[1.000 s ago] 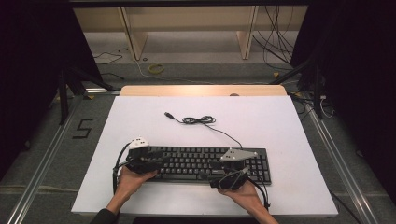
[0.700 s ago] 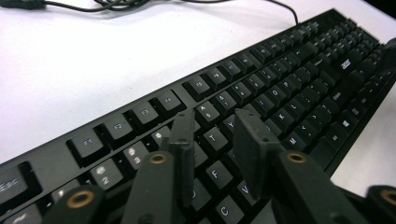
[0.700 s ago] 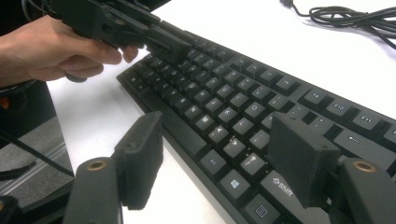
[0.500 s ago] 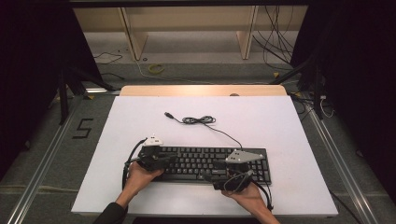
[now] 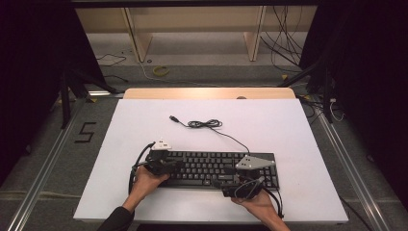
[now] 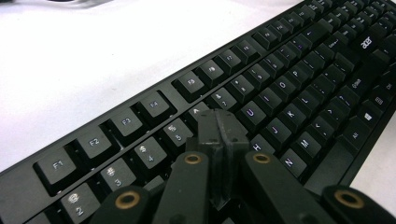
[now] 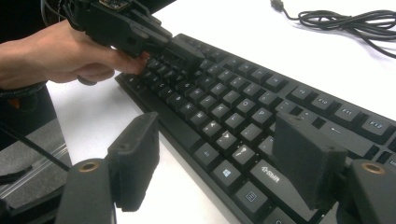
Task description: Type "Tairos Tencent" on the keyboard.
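Observation:
A black keyboard [image 5: 211,168] lies across the near part of the white table [image 5: 288,130]. Its thin black cable runs back to a loose coil [image 5: 204,124] and a USB plug [image 5: 172,117]. My left gripper [image 5: 177,165] is shut with nothing in it. Its joined tips [image 6: 219,127] rest on or just above the number and letter keys at the keyboard's [image 6: 289,79] left part. My right gripper [image 7: 219,158] is open, its two pads [image 7: 135,158] set wide apart over the keyboard's [image 7: 233,112] front edge near the bottom row. From there the left gripper [image 7: 183,52] and its hand show farther off.
A wooden strip [image 5: 209,93] borders the table's far edge. Shelving and loose cables [image 5: 288,43] stand on the floor behind it. Metal rails run along both sides of the table. Bare white table surface lies behind the keyboard around the cable.
My left gripper has slid to the right, from the keyboard's left end onto its keys. The right gripper has shifted slightly toward the table's front edge.

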